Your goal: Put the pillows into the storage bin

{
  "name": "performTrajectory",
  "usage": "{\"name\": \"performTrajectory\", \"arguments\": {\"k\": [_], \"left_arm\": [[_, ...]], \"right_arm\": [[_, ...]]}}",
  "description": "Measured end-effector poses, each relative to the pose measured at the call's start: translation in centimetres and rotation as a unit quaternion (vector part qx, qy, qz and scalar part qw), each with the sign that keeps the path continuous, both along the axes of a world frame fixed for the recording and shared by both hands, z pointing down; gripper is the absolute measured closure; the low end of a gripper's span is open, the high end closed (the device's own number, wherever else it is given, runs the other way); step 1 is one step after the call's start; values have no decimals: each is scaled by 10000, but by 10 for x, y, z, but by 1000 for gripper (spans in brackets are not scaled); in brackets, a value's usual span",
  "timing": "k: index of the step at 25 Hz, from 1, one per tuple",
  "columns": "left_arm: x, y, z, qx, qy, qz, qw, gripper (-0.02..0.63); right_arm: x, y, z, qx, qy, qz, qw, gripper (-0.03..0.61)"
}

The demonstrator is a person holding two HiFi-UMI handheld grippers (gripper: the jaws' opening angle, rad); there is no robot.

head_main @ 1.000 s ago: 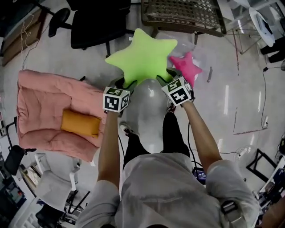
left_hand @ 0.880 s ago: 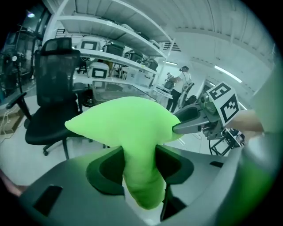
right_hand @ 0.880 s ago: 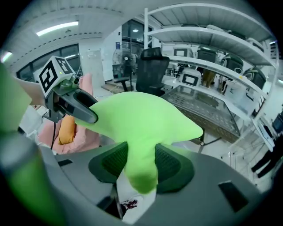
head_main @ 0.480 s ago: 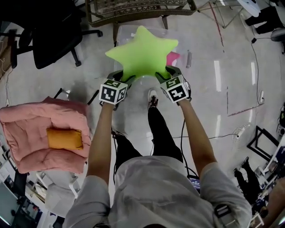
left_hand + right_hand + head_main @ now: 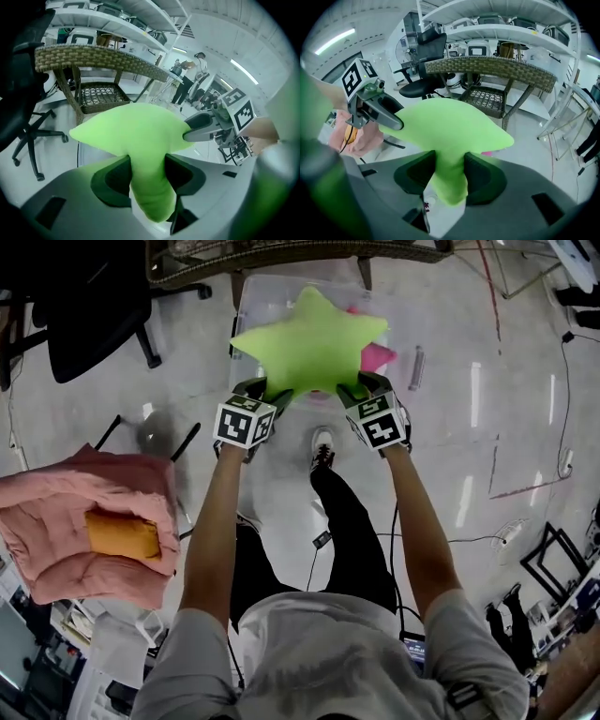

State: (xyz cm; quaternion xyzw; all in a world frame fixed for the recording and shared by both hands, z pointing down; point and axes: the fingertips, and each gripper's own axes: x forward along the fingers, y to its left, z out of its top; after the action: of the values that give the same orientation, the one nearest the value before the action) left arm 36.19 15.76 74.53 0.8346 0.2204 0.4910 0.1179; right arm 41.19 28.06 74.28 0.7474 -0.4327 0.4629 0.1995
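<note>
Left gripper (image 5: 265,392) and right gripper (image 5: 362,386) are each clamped on a separate lower arm of the lime-green star pillow (image 5: 309,343), which I am holding up between them at arm's length. Looking along the left gripper's jaws, I see them set partly apart, with one green arm of the pillow squeezed between the dark pads (image 5: 110,180) and the rest fanning out above. The right gripper's view shows the same thing, its pads (image 5: 483,180) pressing a narrow neck of the pillow. Each gripper also shows in the other's view, pinching its own arm of the star. From the head view the pillow hangs over the clear storage bin (image 5: 242,310) on the pale floor, covering much of it. A pink star pillow (image 5: 378,356) peeks out past the green one's right edge and appears to lie inside the bin. Just beyond the bin stands a wicker table (image 5: 281,251), with a black office chair (image 5: 84,306) off to the left. Well apart at the left, a small orange pillow (image 5: 120,535) lies on a pink quilted cushion (image 5: 56,512).
</note>
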Motion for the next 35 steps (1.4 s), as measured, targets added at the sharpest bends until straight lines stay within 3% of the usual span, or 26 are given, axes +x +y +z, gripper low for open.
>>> {"name": "performTrajectory", "arguments": {"k": [6, 9, 12, 16, 23, 28, 31, 35], "left_arm": [[23, 12, 64, -74, -63, -33, 9999, 372], [33, 8, 85, 174, -29, -215, 9996, 304], [42, 3, 91, 660, 95, -101, 9977, 287], [45, 6, 78, 550, 68, -128, 9984, 287], [48, -7, 20, 531, 203, -337, 9978, 287], [34, -53, -57, 548, 421, -940, 9932, 287], [17, -89, -106, 578, 614, -1506, 9850, 287], [-39, -150, -169, 787, 836, -2307, 9662, 287]], "right_arm": [[23, 15, 68, -86, -201, 43, 9998, 363], [37, 24, 94, -137, -213, 151, 9996, 314], [49, 24, 91, -222, 17, -41, 9997, 279], [61, 28, 79, -179, 35, 1, 9998, 276], [68, 1, 14, -17, 140, -297, 9995, 276], [61, -40, -59, 84, 309, -843, 9959, 276], [53, -72, -107, 215, 449, -1248, 9909, 276], [24, -129, -161, 396, 667, -1944, 9779, 275]]}}
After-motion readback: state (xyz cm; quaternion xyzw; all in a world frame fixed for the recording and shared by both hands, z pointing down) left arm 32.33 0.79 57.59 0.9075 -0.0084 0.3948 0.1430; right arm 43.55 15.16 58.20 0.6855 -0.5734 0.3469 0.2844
